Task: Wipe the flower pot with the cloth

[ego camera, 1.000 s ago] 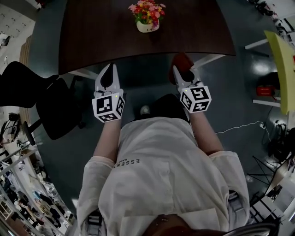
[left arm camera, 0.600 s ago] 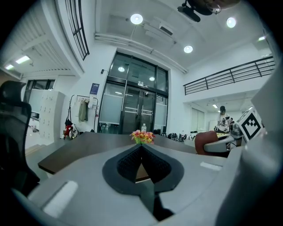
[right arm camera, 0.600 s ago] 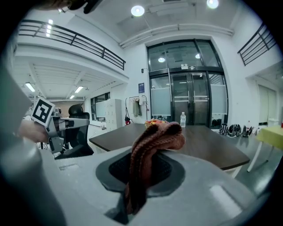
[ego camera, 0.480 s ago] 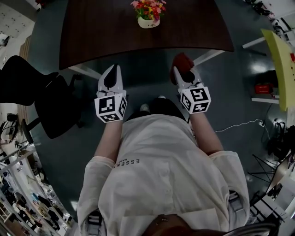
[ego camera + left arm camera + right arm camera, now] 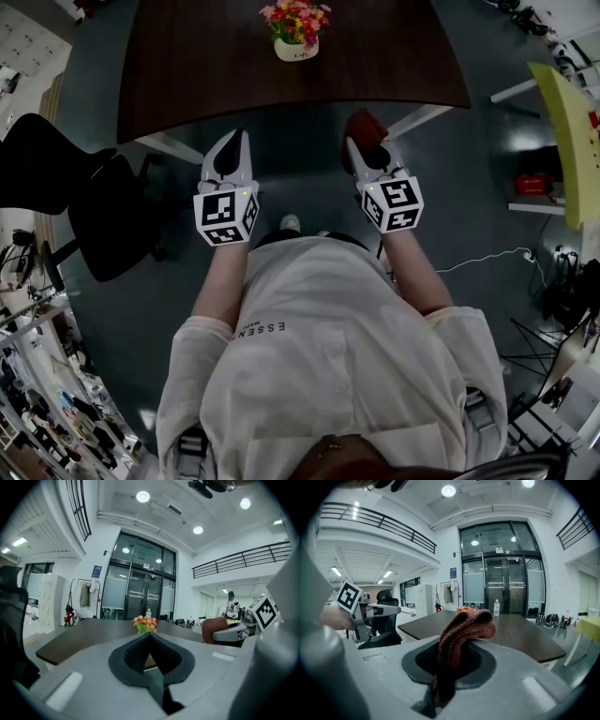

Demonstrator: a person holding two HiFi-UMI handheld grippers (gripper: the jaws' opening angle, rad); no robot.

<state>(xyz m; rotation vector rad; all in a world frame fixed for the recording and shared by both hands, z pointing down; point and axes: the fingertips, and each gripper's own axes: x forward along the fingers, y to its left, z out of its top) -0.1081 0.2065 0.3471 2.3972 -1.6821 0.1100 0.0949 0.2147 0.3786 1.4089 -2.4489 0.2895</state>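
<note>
A small white flower pot with pink, red and yellow flowers stands on the dark brown table, near its far middle. My right gripper is shut on a reddish-brown knitted cloth, which bulges out over the jaw tips. It hovers just short of the table's near edge, to the right. My left gripper is shut with nothing in it, level with the right one and also short of the table edge. Both point toward the table.
A black office chair stands at the left of the table. A yellow-green panel and a red object are at the right. A white cable runs over the dark floor. A water bottle stands at the table's far end.
Both grippers have edged forward toward the table's near edge; the right one shifted slightly left. The cloth stays clamped in the right jaws.
</note>
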